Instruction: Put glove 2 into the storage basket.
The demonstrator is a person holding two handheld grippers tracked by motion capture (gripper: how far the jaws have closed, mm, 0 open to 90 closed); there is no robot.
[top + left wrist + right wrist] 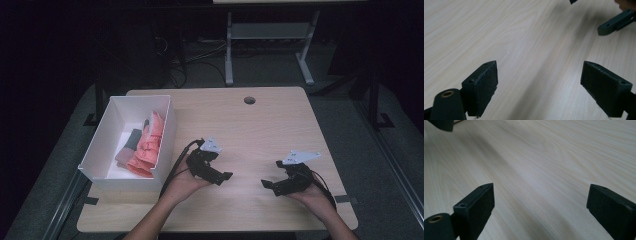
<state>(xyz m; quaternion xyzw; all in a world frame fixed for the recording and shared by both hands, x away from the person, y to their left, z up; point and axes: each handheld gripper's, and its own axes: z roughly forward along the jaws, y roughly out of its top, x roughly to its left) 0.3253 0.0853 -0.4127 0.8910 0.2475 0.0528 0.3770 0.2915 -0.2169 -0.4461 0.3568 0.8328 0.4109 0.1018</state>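
Two tongs rest low over the near half of the counter (280, 120), one in each of the person's hands, tips turned inward toward each other across a bare stretch of wood. The left tongs (223, 176) stand with jaws spread wide and nothing between them, and the right tongs (267, 184) are likewise parted and empty; this looks like a resting pose, with neither pair reaching for anything. Nothing lies between the two. Farther off, along the left edge, sits a white box (167, 127), and inside it lies the folded pink cloth (148, 146) beside a grey cloth (129, 142), both below the rim. The box's near-side wall stands between the left tongs and the cloth, so any reach would likely have to come over that wall from above. A round cable hole (249, 100) marks the far edge.
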